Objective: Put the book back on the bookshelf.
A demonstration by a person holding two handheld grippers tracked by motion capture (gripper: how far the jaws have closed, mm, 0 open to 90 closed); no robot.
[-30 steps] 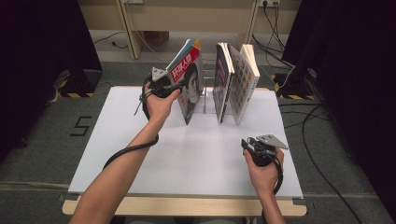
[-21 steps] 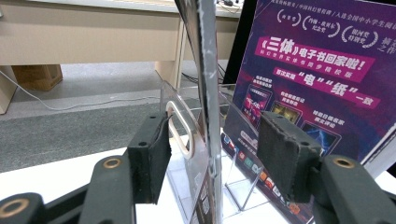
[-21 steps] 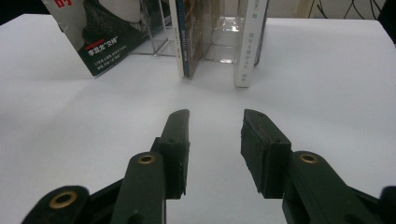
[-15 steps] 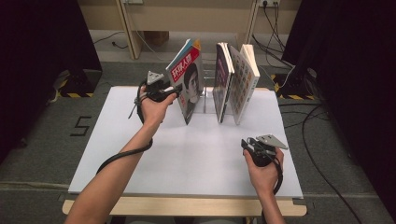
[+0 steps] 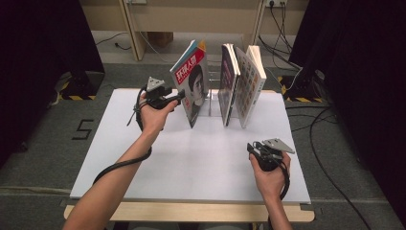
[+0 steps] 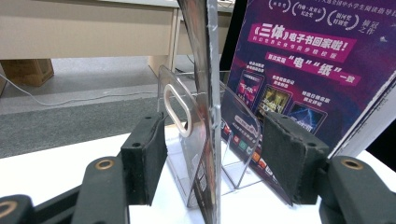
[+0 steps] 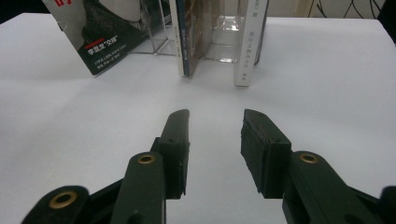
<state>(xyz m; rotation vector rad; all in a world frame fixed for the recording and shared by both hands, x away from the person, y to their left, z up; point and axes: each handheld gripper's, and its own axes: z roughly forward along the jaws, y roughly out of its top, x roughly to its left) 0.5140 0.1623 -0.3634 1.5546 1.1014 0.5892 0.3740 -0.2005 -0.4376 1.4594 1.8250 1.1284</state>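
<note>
Letting go, we have just been spreading our left gripper's point(image 5: 181, 97) jaws — the portrait book point(image 5: 191, 86) between them, untouched, leans on the clear stand point(image 6: 180, 109). Our right gripper point(image 5: 253, 149) waits half-open over the desk point(image 5: 201, 158), holding nothing.

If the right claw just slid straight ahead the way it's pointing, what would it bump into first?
Most likely the dark-spined book standing on the table, or the white-spined book beside it. The open right claw points between them; which comes first is unclear.
</note>
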